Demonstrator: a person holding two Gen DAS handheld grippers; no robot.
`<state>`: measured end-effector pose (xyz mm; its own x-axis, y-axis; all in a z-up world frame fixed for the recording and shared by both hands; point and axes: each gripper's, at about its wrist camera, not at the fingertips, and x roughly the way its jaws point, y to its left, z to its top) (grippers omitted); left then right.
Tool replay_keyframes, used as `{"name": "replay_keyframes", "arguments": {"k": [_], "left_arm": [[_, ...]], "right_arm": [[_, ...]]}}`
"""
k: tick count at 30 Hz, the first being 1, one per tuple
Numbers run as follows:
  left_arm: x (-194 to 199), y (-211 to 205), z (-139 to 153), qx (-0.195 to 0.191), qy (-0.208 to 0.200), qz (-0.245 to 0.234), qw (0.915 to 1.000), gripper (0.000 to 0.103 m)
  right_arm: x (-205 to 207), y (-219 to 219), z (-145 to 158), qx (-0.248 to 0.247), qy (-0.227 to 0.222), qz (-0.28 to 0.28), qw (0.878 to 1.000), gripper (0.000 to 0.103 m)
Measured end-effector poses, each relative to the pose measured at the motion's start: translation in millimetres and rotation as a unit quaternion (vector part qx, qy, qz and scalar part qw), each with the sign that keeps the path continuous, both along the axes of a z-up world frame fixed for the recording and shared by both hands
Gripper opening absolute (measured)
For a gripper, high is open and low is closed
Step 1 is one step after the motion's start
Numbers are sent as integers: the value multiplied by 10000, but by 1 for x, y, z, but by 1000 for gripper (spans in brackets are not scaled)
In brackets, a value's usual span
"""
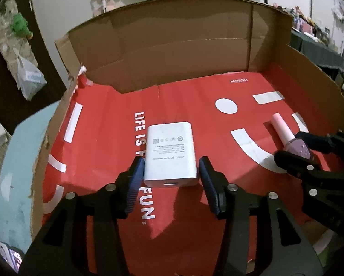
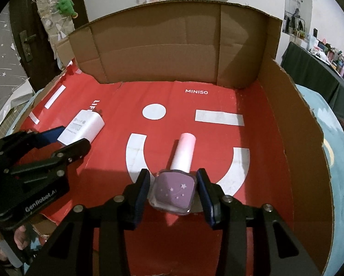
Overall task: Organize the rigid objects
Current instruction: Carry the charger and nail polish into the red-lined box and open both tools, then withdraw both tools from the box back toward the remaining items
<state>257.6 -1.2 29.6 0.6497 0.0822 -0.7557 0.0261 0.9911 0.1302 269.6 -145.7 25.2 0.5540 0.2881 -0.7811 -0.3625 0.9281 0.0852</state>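
**Two small rigid items lying in a cardboard box, each flanked by a slackened gripper**

The cardboard box (image 1: pixel 162 46), lined with a red printed sheet (image 1: pixel 102 149), holds both items well apart. The white charger (image 1: pixel 170 154) lies flat left of centre; it looks stiff, smooth-sided and fairly light, best taken across its two long flat sides. The left hand-held gripper (image 1: pixel 172 179) straddles its near end, released: small gaps show beside both pads. The nail polish bottle (image 2: pixel 174 192) lies on its side to the right, pink cap pointing away. Its glass body seems slick and breakable; the flat sides of the square body give the surest hold. The right hand-held gripper (image 2: pixel 173 191) brackets that body, released, not pressing.
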Motion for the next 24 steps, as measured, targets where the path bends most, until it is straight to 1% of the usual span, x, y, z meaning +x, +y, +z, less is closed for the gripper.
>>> {"name": "replay_keyframes", "arguments": {"k": [3, 5, 7, 9, 11, 13, 14, 16, 18, 19, 21, 24], "left_arm": [[-2, 0, 4, -33, -49, -12, 10000, 53], [-5, 0, 7, -39, -98, -17, 9999, 58], [-8, 0, 10, -34, -150, -24, 9999, 67], [-13, -1, 14, -31, -214, -44, 9998, 74], [-18, -1, 19, -47, -276, -43, 9996, 78], [-23, -1, 24, -99, -347, -46, 9993, 82], [-25, -1, 26, -120, -376, -43, 9992, 84], [-32, 1, 31, -193, -456, -28, 9988, 92], [-39, 3, 37, -282, -542, -36, 9981, 98], [-43, 3, 40, -305, -585, -35, 9978, 99], [-49, 3, 44, -304, -653, -24, 9974, 99], [-59, 4, 49, -321, -705, -20, 9970, 101]], "right_arm": [[-2, 0, 2, 17, -47, 22, 10000, 55], [-4, 0, 3, 33, -61, 35, 10000, 58], [-7, -2, 5, 71, -83, 39, 9999, 62], [-11, -4, 9, 133, -119, 36, 9998, 65], [-16, -6, 14, 205, -184, 54, 9996, 69], [-22, -7, 19, 253, -268, 85, 9993, 76], [-26, -8, 23, 279, -337, 88, 9990, 77], [-33, -11, 29, 332, -441, 94, 9984, 84], [-42, -16, 35, 438, -534, 100, 9976, 89], [-44, -17, 37, 466, -559, 95, 9973, 92], [-51, -21, 42, 511, -657, 81, 9965, 94], [-60, -26, 50, 569, -824, 31, 9950, 99]]}}
